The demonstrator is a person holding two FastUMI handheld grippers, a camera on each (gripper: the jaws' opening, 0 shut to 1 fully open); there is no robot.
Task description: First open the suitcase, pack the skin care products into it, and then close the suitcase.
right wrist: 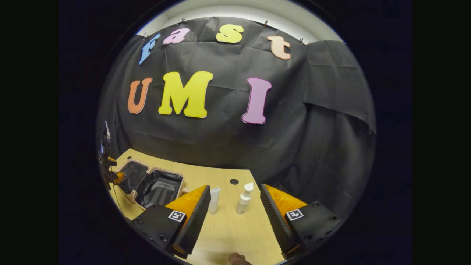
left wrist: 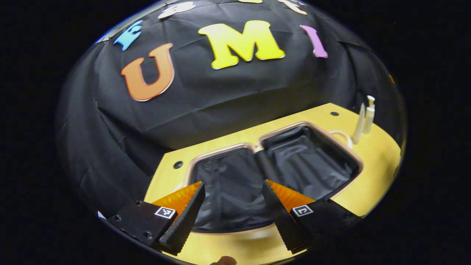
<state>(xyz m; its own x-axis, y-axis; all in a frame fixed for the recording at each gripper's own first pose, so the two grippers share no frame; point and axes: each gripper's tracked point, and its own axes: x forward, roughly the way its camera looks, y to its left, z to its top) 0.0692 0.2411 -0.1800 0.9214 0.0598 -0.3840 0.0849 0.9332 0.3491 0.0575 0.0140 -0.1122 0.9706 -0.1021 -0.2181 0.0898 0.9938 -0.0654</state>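
**Suitcase open, products on the table**

The suitcase (left wrist: 272, 173) is laid open flat on the table (left wrist: 371, 184), dark lining exposed. Above it the left gripper (left wrist: 233, 211) is held with jaws spread, empty. To the right, a tube (right wrist: 214, 200) and pump bottle (right wrist: 244, 198) are framed upright between the parted, empty jaws of the right gripper (right wrist: 235, 217).

In the right gripper view the tube (right wrist: 214, 200) stands partly hidden behind the gripper's own finger, and the suitcase's (right wrist: 154, 187) near corner is hidden too.
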